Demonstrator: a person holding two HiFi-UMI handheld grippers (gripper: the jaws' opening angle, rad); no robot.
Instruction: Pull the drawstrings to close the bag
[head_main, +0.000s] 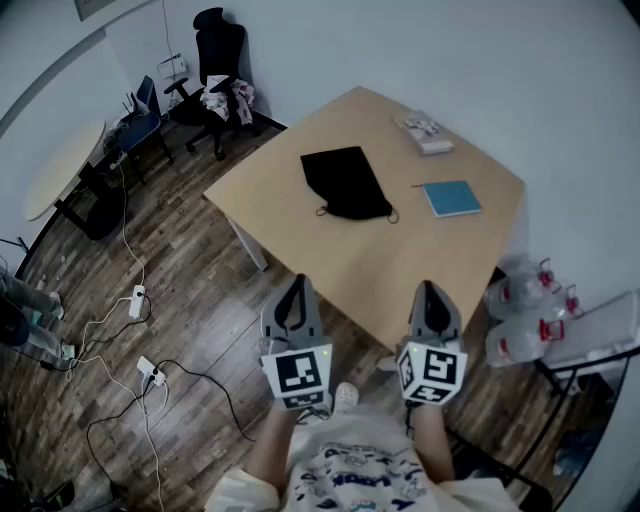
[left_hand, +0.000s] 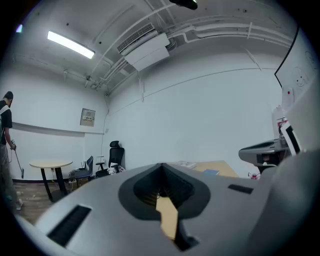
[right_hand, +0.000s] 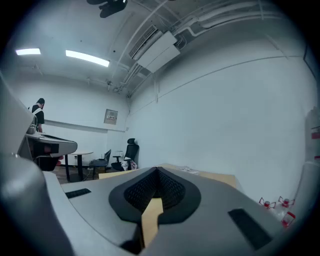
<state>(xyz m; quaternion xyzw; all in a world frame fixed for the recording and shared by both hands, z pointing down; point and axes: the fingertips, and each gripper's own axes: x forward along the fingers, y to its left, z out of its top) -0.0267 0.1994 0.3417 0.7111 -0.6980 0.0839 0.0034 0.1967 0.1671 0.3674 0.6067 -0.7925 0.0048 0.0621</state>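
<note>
Only the head view showed the bag (head_main: 346, 183) on the table (head_main: 400, 255). The gripper views showed the left gripper (head_main: 297, 290) and right gripper (head_main: 431, 295) with jaws closed and empty.

The drawstrings (head_main: 322, 211) of the black bag (head_main: 346, 183) are too small to trace, and the pale packet (head_main: 424, 133) is unidentifiable.

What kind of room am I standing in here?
Most likely an office or small workroom. It has a black swivel chair, a square wooden table and a round side table, and a ceiling air-conditioning unit hangs near strip lights.
</note>
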